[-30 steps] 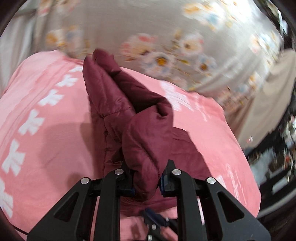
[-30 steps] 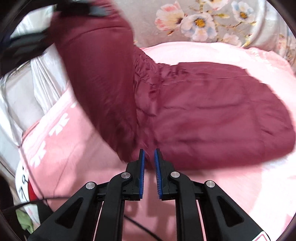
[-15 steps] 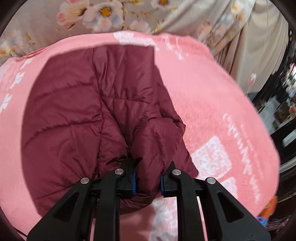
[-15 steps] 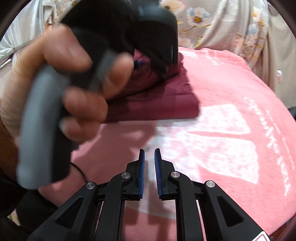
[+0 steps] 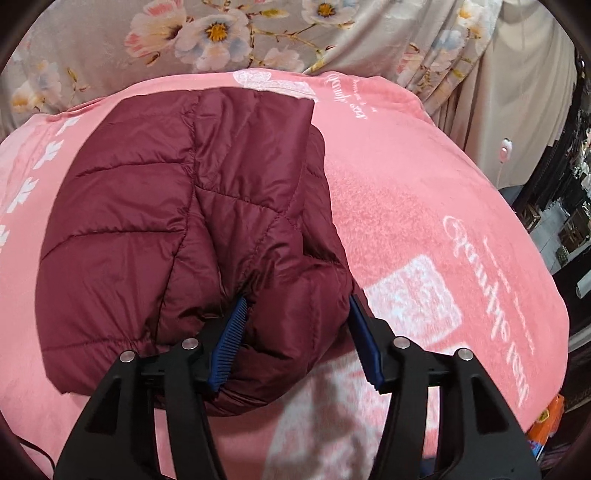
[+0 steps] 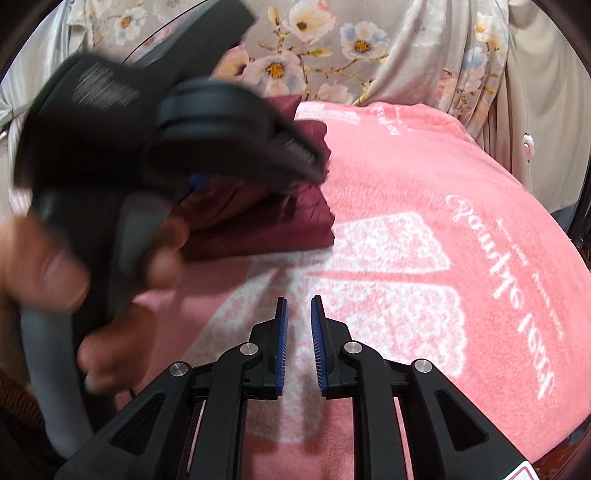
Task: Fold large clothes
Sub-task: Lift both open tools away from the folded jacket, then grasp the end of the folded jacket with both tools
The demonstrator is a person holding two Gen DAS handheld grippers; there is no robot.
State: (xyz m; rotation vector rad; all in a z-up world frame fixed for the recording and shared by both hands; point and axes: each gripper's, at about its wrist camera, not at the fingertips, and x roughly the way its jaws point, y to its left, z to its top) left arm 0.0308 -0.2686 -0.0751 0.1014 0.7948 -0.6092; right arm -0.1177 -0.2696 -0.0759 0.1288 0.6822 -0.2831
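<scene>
Your left gripper (image 5: 295,325) had just been opening, and its 2 blue pads (image 5: 231,343) stood apart on either side of a puffed fold of the maroon quilted jacket (image 5: 155,229); the left pad touched the fabric, while the right pad sat at the fold's edge without pressing, so the grip was released. The jacket lay folded on the pink blanket (image 5: 424,206), filling the region from 9 to 12 o'clock of the left wrist view. Your right gripper (image 6: 298,325) had also just been opening; its jaws were parted by a narrow gap with nothing between them, only blanket below. In the right wrist view, your left hand (image 6: 55,266) held its gripper handle at 9 o'clock, and the jacket lay stacked at 11 o'clock. A floral curtain (image 5: 229,33) hung at 12 o'clock.
</scene>
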